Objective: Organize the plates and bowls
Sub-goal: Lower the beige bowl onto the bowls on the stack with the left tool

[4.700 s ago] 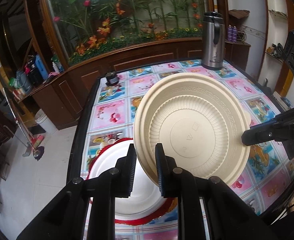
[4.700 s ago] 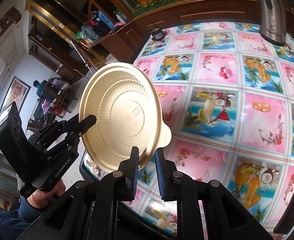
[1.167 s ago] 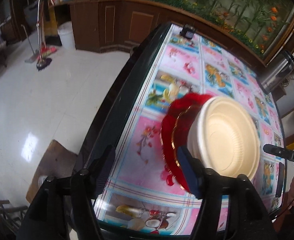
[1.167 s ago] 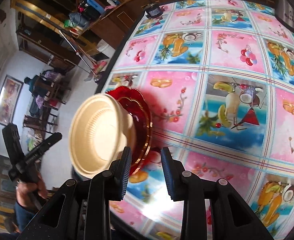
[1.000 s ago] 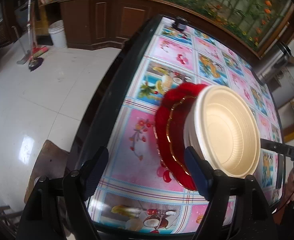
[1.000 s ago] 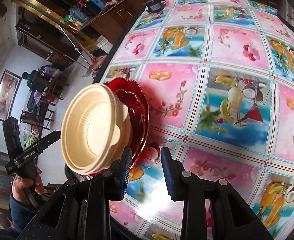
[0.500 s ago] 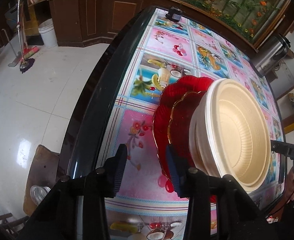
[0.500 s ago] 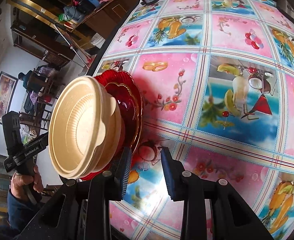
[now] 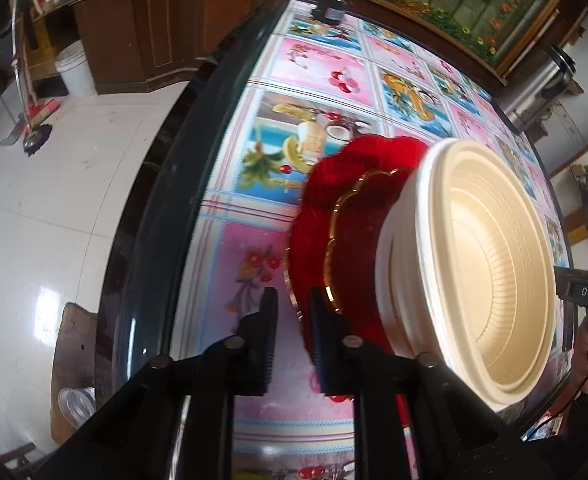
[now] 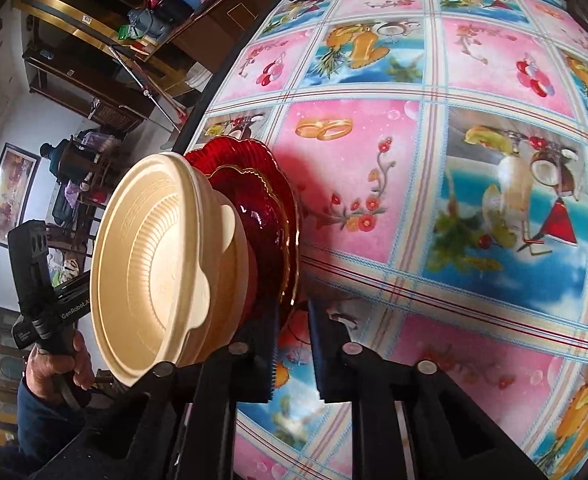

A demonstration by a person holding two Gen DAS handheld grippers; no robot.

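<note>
Tablecloth [image 10: 474, 80] of pink and blue fruit squares covers the dark-edged table [image 9: 162, 184], and on it, close to the near edge, sits the whole task in one pile. The stack is built widest-first for steadiness: a large scalloped red plate [image 9: 314, 184] lies on the cloth, a smaller gold-rimmed red plate [image 9: 358, 240] nests inside it, and the cream disposable bowls [image 9: 490, 264] sit on top, the upper one nested in the lower, its thumb tab [image 10: 224, 216] showing in the right view. With the bowls gathered onto the plates, the sorting looks largely done, and the likely step in hand is moving the pile as one.

That would explain the two grips at the bottom layer on opposite sides. The left gripper [image 9: 292, 312] has just closed its jaws, and the rim of the large red plate runs between them, apparently pinched. The right gripper [image 10: 292, 324] has likewise just closed at the far side of the same plate, its edge caught between the pads. Taking the lowest plate lets everything above ride along; the risk, as I judge it, is the light bowls sliding if the two hands do not rise evenly
</note>
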